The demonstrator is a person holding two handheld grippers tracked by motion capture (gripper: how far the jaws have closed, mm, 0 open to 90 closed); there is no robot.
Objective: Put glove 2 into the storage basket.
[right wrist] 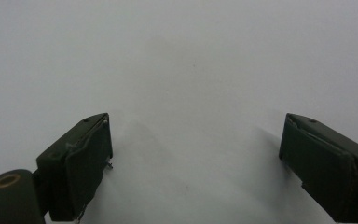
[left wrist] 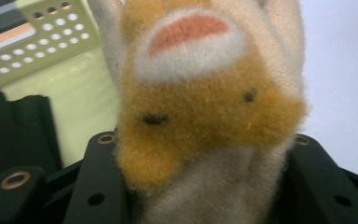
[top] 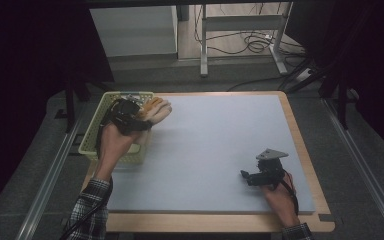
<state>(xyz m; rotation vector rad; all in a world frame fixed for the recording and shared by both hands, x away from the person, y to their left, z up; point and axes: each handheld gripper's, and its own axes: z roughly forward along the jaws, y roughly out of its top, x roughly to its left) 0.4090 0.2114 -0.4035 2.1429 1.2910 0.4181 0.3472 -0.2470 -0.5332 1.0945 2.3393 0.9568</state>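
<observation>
The plush toy point(top: 159, 110) sits between the jaws of the left tongs point(top: 141, 116), clamped by them, at the right rim of the yellow basket point(top: 92, 134), over the line where basket meets tabletop point(top: 220, 150). In the high view the toy's long axis runs roughly left to right, pointing away from the basket and out over the grey surface; its far end sticks out past the jaws toward the middle of the tabletop. Up close in the left gripper view, the toy point(left wrist: 200, 107) fills the gap between the black jaws, orange and cream fur bulging over both (its face looks upside down to that camera), with the basket's perforated wall point(left wrist: 51, 42) behind at the left.

The right tongs point(top: 252, 176) lie well apart, near the front right of the tabletop, jaws spread wide with nothing between them point(right wrist: 196, 154) but bare grey surface.

So the left hand is the one that matters: the toy is already in its hold, and I judge the coming move turns on whether it goes left into the basket or right onto the tabletop.
</observation>
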